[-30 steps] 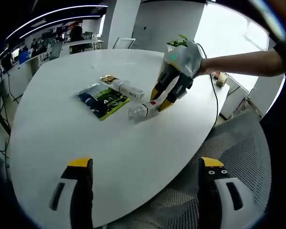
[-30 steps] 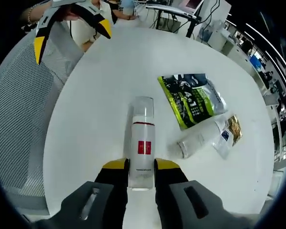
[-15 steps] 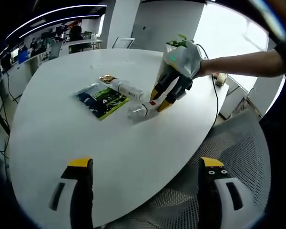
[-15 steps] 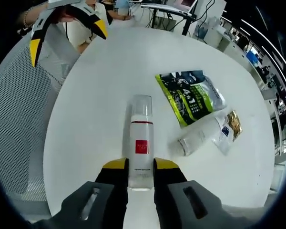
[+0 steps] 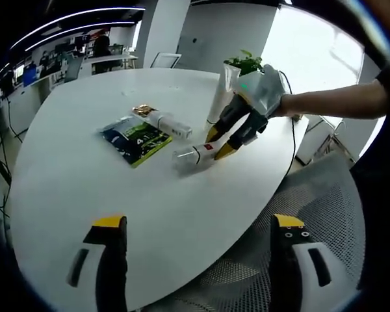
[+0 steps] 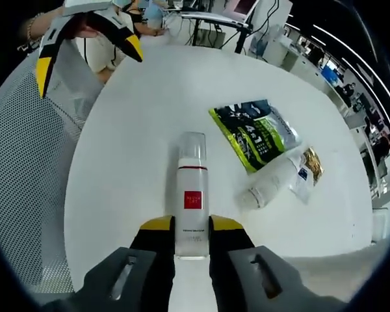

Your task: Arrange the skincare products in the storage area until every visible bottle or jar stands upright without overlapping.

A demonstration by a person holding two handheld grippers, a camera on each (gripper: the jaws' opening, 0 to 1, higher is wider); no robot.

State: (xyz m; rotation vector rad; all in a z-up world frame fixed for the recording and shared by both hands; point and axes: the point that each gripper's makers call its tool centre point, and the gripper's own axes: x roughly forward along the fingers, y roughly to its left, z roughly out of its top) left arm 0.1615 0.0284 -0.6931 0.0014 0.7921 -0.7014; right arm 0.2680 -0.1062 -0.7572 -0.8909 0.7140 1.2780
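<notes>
My right gripper [image 6: 192,226] is shut on the base end of a clear bottle [image 6: 192,195] with a red label. The bottle lies level, its clear cap pointing away over the white round table [image 6: 136,130]. In the left gripper view that same gripper [image 5: 222,144] holds the bottle [image 5: 194,155] just above the table [image 5: 84,182]. A white tube [image 6: 272,182] lies on its side beside a green sachet [image 6: 255,133] and a small gold-tipped sachet [image 6: 307,170]. My left gripper [image 5: 198,250] is open, off the table's near edge, with nothing between its fingers; it also appears as the open left gripper [image 6: 84,36].
A grey mesh chair [image 5: 305,188] stands by the table edge between the two grippers. A potted plant in a white wrap [image 5: 237,71] sits at the far side. Desks and a person's sleeve [image 5: 331,97] are around.
The right gripper has lifted a little with the bottle still in it, so the table looks slightly farther away. The left gripper stays open and barely shifted.
</notes>
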